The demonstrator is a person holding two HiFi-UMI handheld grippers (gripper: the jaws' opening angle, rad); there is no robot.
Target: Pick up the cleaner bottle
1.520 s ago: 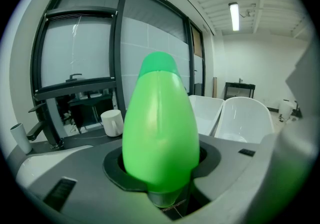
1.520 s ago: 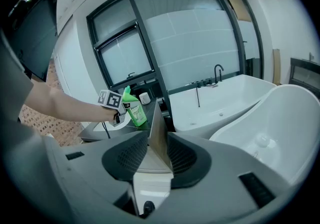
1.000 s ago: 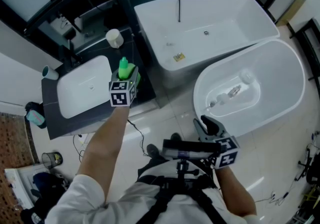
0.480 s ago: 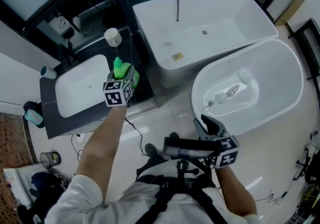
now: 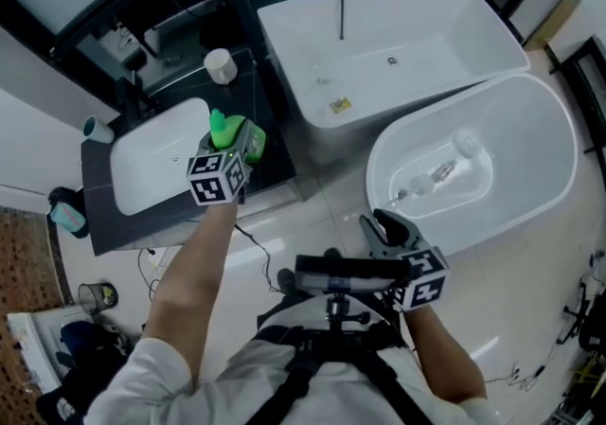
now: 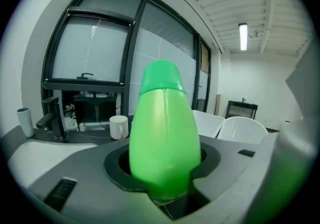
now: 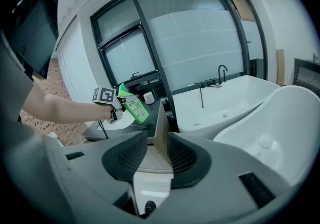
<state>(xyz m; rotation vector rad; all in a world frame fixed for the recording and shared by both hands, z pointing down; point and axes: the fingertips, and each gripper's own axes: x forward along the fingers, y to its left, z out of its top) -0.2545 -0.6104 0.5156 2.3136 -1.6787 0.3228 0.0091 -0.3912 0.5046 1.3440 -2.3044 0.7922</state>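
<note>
The cleaner bottle, bright green with a green cap, is held in the left gripper, at about 10 o'clock from the middle of the head view. In the left gripper view the bottle fills the space between the two jaws, which are closed against its lower body on either side, with the cap pointing to 12 o'clock. From the right gripper view the bottle is seen tilted, its cap leaning toward 11 o'clock, with a pale label on its side whose print is too small to be made out.

The bottle is held over a dark counter. A white basin is set into that counter at 9 o'clock of the bottle. A white mug stands on the counter at 12 o'clock of the bottle, well apart from it, and a pale cup stands at the counter's far edge, at 9 o'clock.

The right gripper is held low, at about 4 o'clock from the middle of the head view, over the tiled floor. Its jaws are spread, and nothing is caught between them. An oval white tub lies at 2 o'clock of this gripper, with a few small things on its bottom that cannot be identified. A rectangular white bathtub lies at 12 o'clock of it.
</note>
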